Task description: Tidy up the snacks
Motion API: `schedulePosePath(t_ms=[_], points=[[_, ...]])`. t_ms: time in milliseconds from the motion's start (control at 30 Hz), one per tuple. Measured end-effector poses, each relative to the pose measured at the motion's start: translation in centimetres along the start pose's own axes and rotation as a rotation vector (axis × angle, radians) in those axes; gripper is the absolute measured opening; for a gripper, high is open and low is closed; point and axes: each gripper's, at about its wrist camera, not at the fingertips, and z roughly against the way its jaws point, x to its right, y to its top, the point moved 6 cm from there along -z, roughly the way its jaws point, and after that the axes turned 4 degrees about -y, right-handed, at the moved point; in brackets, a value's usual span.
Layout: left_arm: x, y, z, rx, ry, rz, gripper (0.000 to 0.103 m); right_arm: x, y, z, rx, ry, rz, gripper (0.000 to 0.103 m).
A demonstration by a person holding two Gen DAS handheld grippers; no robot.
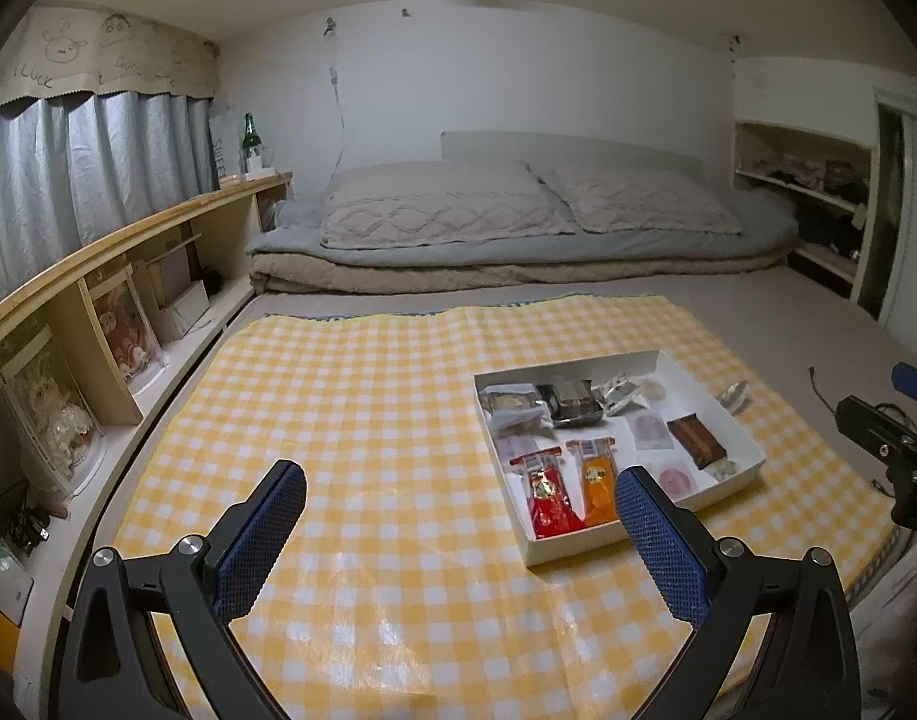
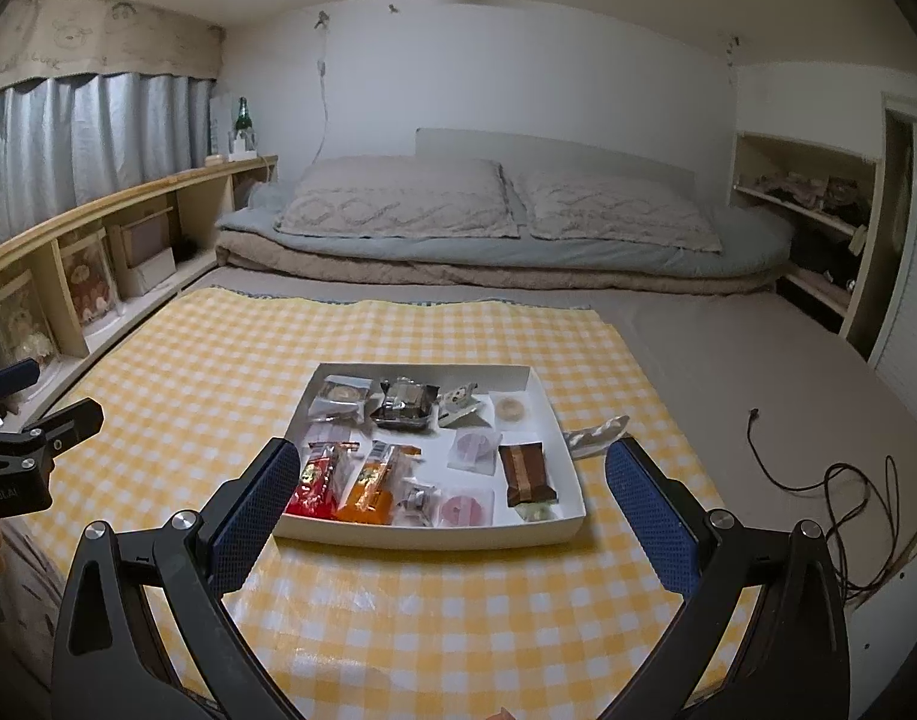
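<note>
- Yellow checked cloth (image 2: 458, 600) carries a white tray (image 2: 569, 480) packed with snacks.
- One silver packet (image 2: 596, 433) lies outside, touching the tray's right wall.
- Right gripper (image 2: 452, 501), fingers spread and empty, is nearer; the packet is ahead-right, long axis crosswise.
- Left gripper (image 1: 461, 525) hangs released, empty.

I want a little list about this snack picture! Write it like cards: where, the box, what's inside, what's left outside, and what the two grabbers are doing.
place: yellow checked mat spread in front of a bed
box: shallow white tray on the mat
inside: red packet, orange packet, brown bar, dark foil pack, round cookies and small sweets
outside: one silver wrapped snack on the mat, just off the tray's right side
left gripper: open, holding nothing
right gripper: open, holding nothing, pointing at the tray
</note>
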Motion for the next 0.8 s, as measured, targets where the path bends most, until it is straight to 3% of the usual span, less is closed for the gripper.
schedulePosePath(t_ms=[800], points=[[0.84,-0.62,0.07,0.0,-0.001,0.003,0.103,-0.43,-0.22,0.37,0.013,-0.006,0.008,0.103]])
